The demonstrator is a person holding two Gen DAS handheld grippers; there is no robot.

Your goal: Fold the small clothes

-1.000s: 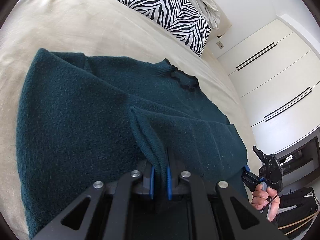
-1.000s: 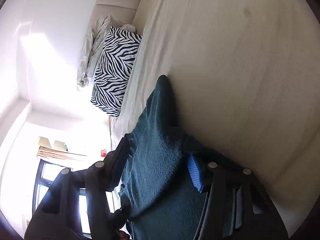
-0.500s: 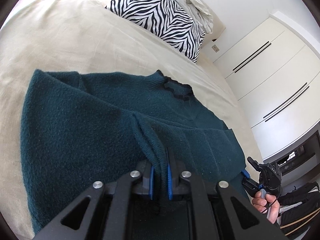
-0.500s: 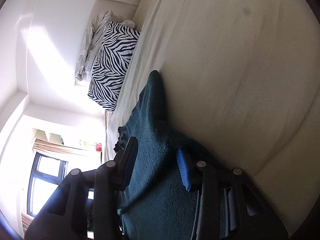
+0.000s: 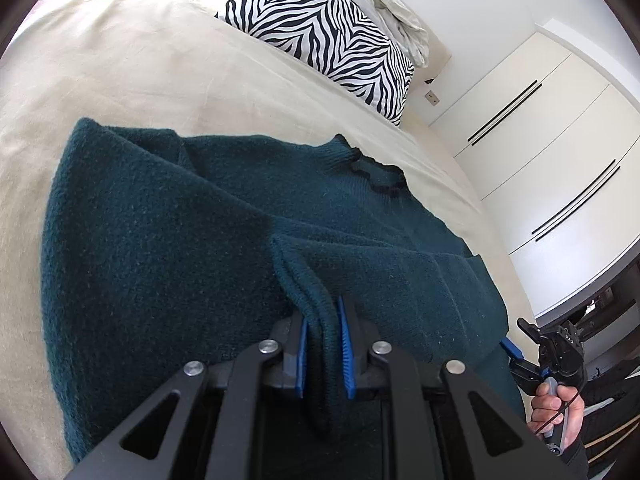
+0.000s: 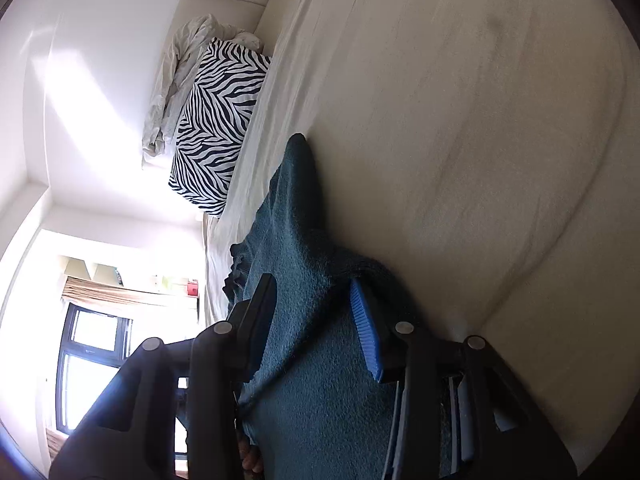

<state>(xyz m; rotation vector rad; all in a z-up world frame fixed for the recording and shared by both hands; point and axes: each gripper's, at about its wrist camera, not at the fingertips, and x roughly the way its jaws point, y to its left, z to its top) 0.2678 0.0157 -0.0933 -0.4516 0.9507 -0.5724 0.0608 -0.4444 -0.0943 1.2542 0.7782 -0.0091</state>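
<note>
Left wrist view: dark teal sweater [image 5: 168, 240] lies spread on the cream bed sheet [image 5: 140, 80], neckline [image 5: 372, 168] toward the far right, zebra pillow [image 5: 320, 24] beyond it. Left gripper [image 5: 323, 344] is clamped on a doubled fold of the knit, blue pads pressing either side. Right gripper [image 5: 540, 356] sits at the sweater's near right corner.

Right wrist view: right gripper [image 6: 316, 320] has its jaws apart, knit lying between the 2 pads [image 6: 366, 336] without being pinched.

Judgement: thick fuzzy knit, soft and limp, light, not slippery, nothing fragile. It will sag and stretch between 2 holds, so a single layer may slide out. Best hold looks like the ribbed hem or a folded edge, pinched deep across both layers, 1 gripper per corner.
</note>
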